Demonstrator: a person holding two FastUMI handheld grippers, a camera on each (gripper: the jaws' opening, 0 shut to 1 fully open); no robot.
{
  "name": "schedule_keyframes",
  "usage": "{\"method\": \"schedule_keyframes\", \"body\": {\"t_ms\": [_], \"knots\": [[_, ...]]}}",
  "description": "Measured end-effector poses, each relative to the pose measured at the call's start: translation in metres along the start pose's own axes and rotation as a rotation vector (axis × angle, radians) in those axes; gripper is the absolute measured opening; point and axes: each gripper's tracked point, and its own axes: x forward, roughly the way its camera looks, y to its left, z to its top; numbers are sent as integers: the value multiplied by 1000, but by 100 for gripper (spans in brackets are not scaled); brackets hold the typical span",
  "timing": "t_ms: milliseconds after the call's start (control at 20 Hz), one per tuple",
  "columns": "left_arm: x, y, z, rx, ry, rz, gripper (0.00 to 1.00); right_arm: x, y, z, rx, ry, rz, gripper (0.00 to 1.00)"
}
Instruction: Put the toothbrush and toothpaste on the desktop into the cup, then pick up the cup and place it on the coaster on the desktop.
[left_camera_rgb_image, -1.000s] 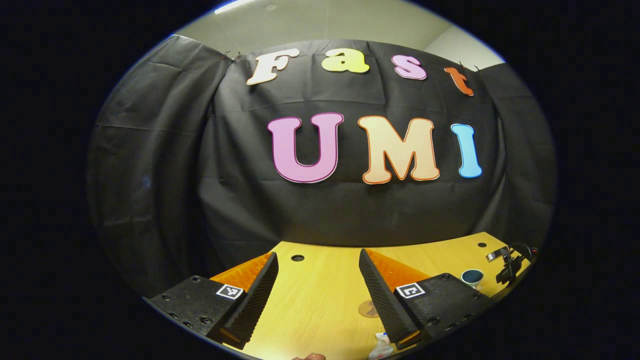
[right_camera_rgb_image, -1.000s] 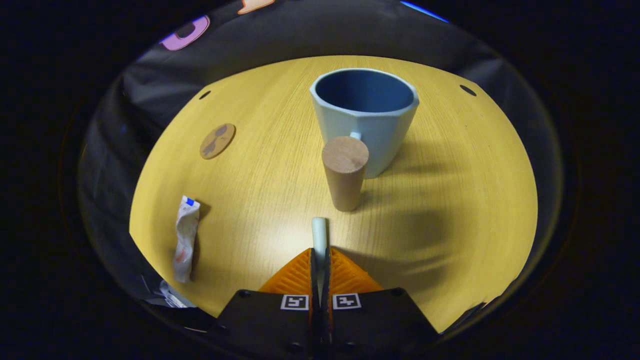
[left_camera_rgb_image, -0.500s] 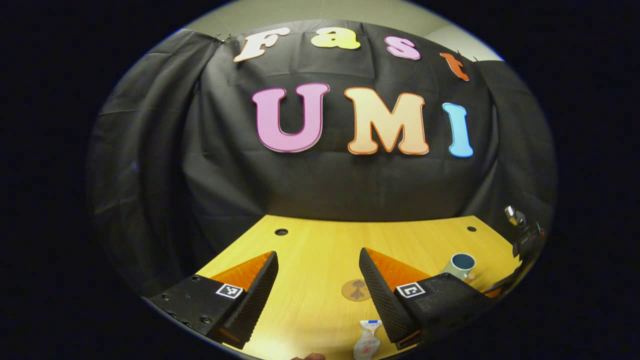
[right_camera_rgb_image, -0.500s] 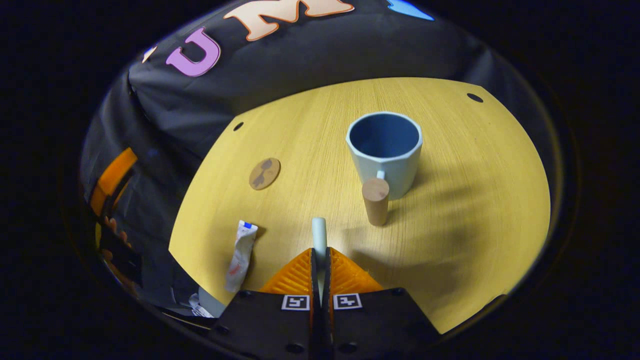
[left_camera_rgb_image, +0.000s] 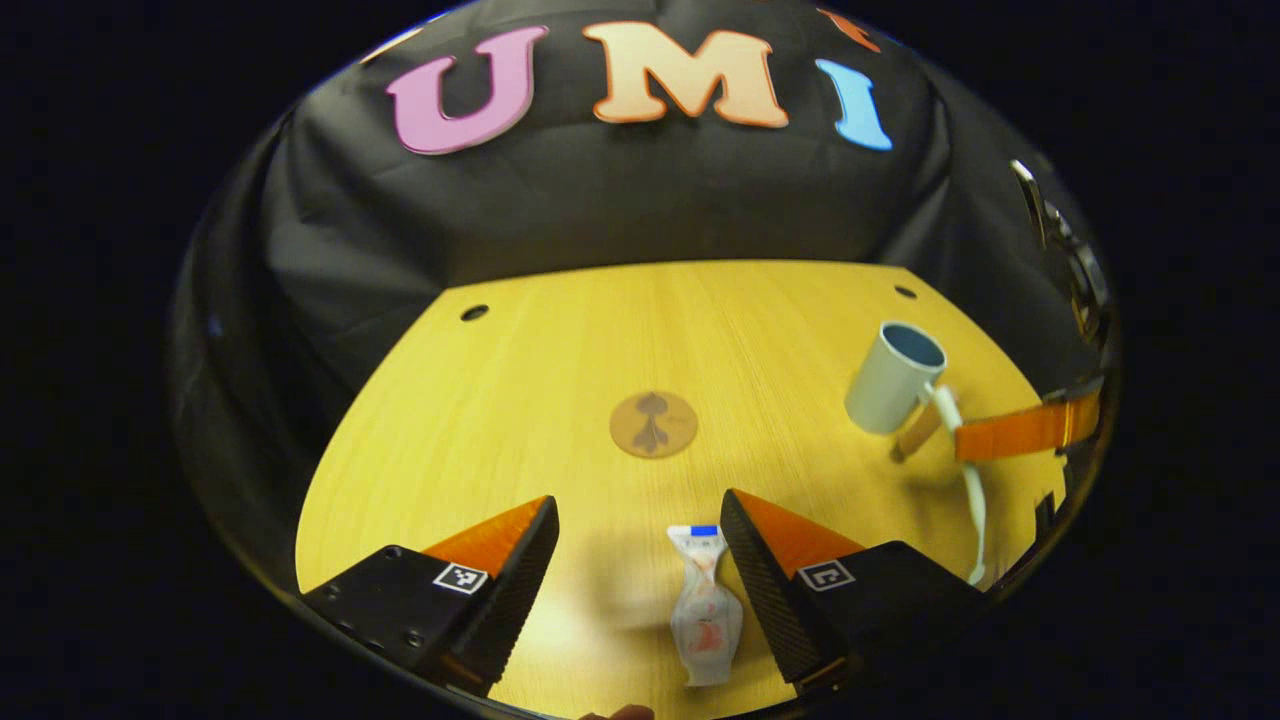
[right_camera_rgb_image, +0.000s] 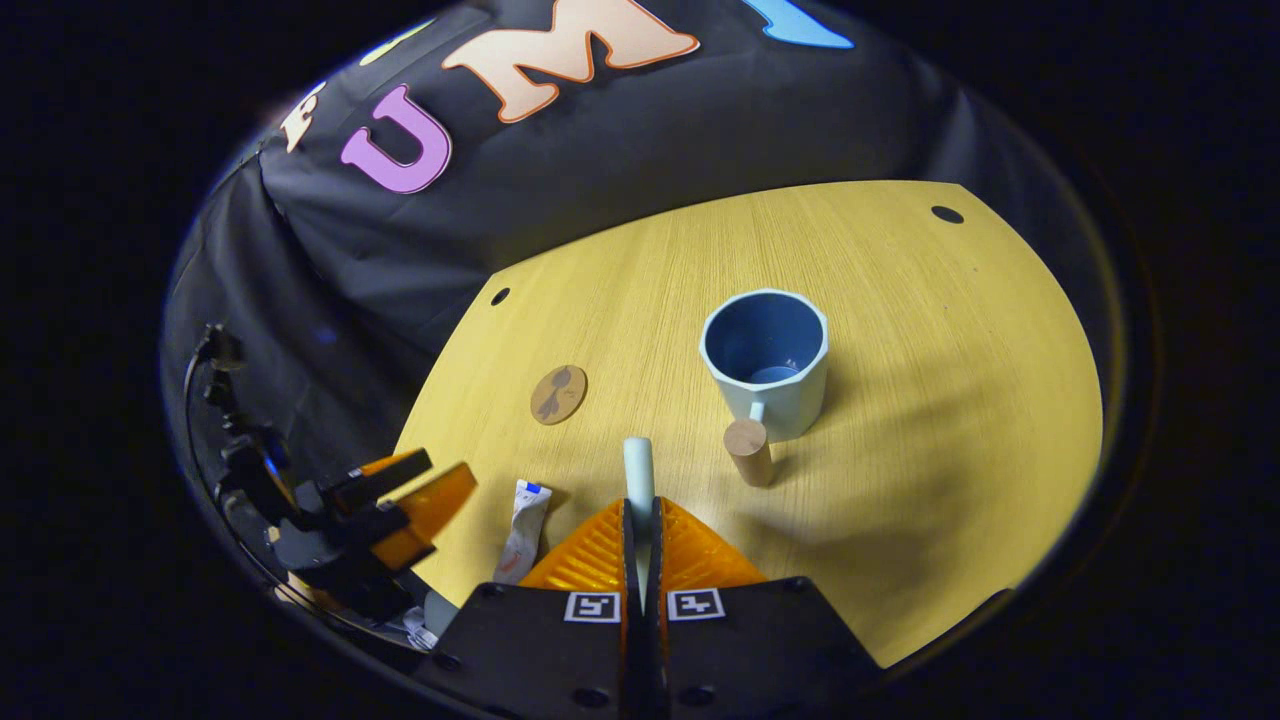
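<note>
A crumpled white toothpaste tube (left_camera_rgb_image: 705, 610) lies on the wooden desk between my left gripper's (left_camera_rgb_image: 640, 512) open fingers, close to the right finger and apart from both. My right gripper (right_camera_rgb_image: 640, 505) is shut on a pale toothbrush (right_camera_rgb_image: 637, 472), whose end sticks out forward. It hovers above and short of the light blue cup (right_camera_rgb_image: 765, 360), which stands upright with its wooden handle (right_camera_rgb_image: 748, 450) toward me. In the left gripper view the cup (left_camera_rgb_image: 893, 377) stands at the right, with the right gripper (left_camera_rgb_image: 1020, 430) and the toothbrush (left_camera_rgb_image: 972, 500) beside it. The round coaster (left_camera_rgb_image: 653, 424) lies mid-desk.
The desk (right_camera_rgb_image: 960, 330) has small holes near its far corners (right_camera_rgb_image: 946, 214). Black cloth hangs behind it and to the left. In the right gripper view the left gripper (right_camera_rgb_image: 400, 505) hangs over the desk's near left edge, next to the toothpaste (right_camera_rgb_image: 522, 515) and coaster (right_camera_rgb_image: 558, 393).
My left gripper has tilted down from facing the wall, so the toothpaste now lies between its fingers. My right gripper has risen and drawn back from the cup with the toothbrush.
</note>
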Motion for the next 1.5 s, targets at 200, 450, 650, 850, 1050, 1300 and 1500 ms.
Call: {"method": "schedule_keyframes", "body": {"t_ms": [200,450,650,850,1050,1300,1500], "knots": [[20,-18,-43,38,166,-39,96,-7,-7,1,13,-11,-9,3],[22,-22,-58,30,218,-39,80,-18,-15,3,11,-28,-21,3],[22,-28,-62,-2,232,-52,62,-24,-18,4,10,-35,-24,3],[25,-35,-59,-37,229,-75,25,-28,-16,5,5,-42,-18,3],[18,-36,-44,-45,176,-112,6,-32,-10,9,-5,-60,-4,3],[1,-53,15,-88,-20,-167,1,-38,-3,20,-22,-104,23,3],[-21,-65,52,-89,-108,-214,1,-43,11,43,-39,-178,61,3]]}}
